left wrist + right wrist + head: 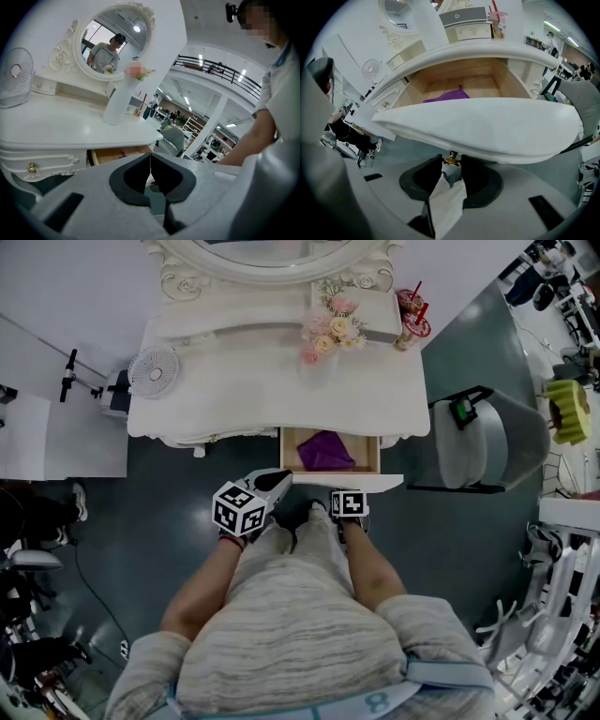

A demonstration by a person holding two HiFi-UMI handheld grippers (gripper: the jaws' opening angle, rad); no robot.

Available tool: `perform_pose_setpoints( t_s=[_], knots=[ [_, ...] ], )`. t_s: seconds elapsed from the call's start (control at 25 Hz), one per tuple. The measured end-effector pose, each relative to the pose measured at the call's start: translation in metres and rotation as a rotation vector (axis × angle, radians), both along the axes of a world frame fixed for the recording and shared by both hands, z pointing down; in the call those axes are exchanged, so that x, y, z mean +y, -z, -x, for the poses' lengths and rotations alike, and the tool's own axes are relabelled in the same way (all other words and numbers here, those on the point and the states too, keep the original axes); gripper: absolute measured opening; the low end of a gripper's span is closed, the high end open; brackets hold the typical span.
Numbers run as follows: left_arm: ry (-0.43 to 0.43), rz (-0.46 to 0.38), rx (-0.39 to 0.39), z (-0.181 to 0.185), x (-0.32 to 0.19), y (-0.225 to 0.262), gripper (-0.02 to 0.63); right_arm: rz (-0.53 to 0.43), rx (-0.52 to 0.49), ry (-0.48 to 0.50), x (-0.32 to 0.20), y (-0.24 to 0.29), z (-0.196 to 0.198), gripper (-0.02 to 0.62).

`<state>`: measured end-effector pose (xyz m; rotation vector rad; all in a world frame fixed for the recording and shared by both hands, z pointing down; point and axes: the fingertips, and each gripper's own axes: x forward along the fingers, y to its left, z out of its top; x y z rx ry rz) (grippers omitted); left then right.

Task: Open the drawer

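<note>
The wooden drawer [292, 448] stands pulled out from under the white dressing table [234, 395], with a purple cloth [325, 452] inside. In the right gripper view its white front [487, 129] fills the middle and the purple cloth [445, 96] lies at the back. My right gripper [451, 163] is shut on the small gold drawer knob [451, 160] under the front's lower edge. In the head view the right gripper [349, 495] sits at the drawer front [361, 482]. My left gripper [273, 483] hangs beside the drawer's left corner, and in its own view the left gripper [150, 169] is shut and empty.
On the tabletop stand a small white fan [153, 371], a vase of flowers [328, 329], a red cup with straws [412, 317] and an oval mirror [115, 44]. A grey chair [487, 442] is just right of the table. A side drawer's gold knob [31, 168] shows at left.
</note>
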<state>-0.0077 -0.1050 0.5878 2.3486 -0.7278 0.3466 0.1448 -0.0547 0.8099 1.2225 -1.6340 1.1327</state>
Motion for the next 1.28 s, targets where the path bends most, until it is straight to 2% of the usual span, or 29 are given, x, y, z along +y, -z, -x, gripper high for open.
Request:
perform_pose_setpoints(
  t_s=[1.28],
  knots=[
    [-0.037,0.003,0.009,-0.001,0.009,-0.003,0.014,0.024,0.015,0.067,0.041,-0.001,0.001,0.126]
  ],
)
